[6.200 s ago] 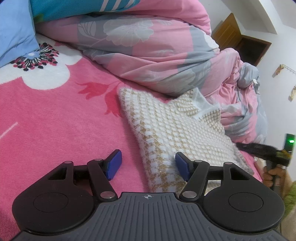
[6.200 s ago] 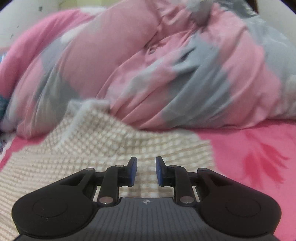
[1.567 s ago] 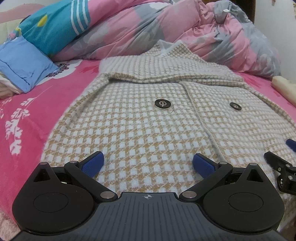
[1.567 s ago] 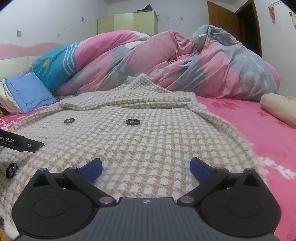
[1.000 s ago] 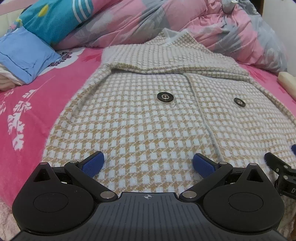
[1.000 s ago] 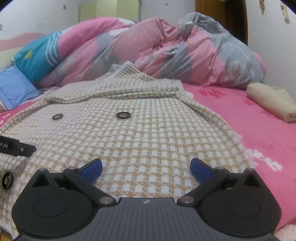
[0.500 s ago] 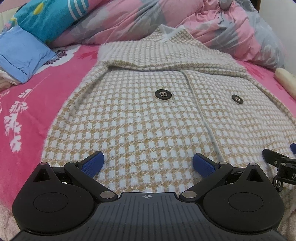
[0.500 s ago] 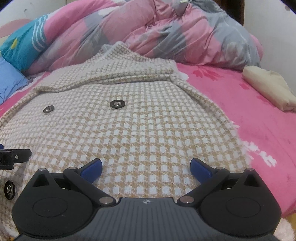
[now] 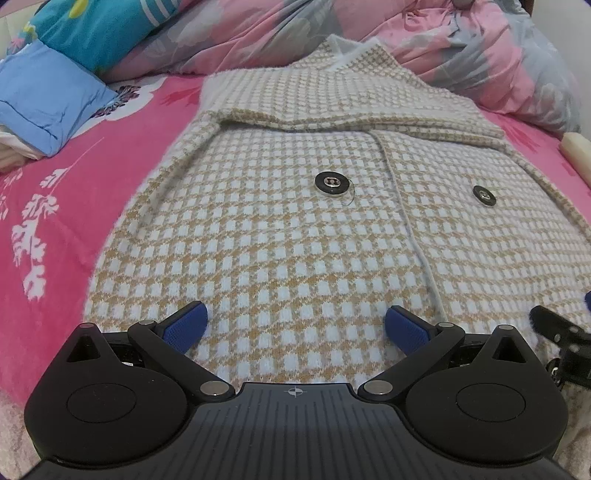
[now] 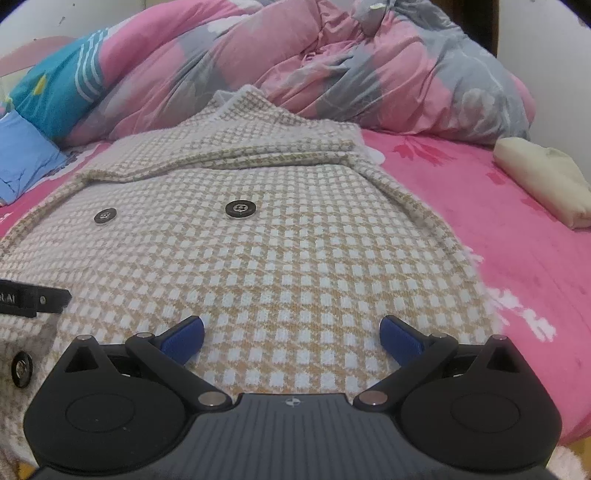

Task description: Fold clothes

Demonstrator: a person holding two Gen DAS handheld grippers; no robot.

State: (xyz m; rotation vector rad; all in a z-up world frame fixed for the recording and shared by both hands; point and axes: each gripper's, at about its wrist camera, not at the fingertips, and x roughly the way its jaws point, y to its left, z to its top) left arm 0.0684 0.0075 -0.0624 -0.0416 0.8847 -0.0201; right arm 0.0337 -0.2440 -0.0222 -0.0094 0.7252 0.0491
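Note:
A tan-and-white checked knit cardigan (image 9: pixel 295 240) (image 10: pixel 280 258) with black buttons (image 9: pixel 331 182) lies spread flat on the pink bed, collar at the far end, sleeves folded across its upper part. My left gripper (image 9: pixel 295 326) is open over the left half of the near hem, blue pads wide apart with nothing between them. My right gripper (image 10: pixel 291 338) is open over the right half of the hem, also empty. Each gripper's black tip shows at the edge of the other's view.
A bunched pink-and-grey duvet (image 10: pixel 369 66) fills the far side of the bed. A blue pillow (image 9: pixel 44 99) and a teal striped one (image 9: pixel 103 29) lie at the far left. A folded cream garment (image 10: pixel 543 181) rests on the pink blanket (image 10: pixel 517 258) at the right.
Over the last second both grippers rose and tilted down a little above the hem, staying open. Six seconds ago the cardigan lay bunched against the duvet; it is now spread flat.

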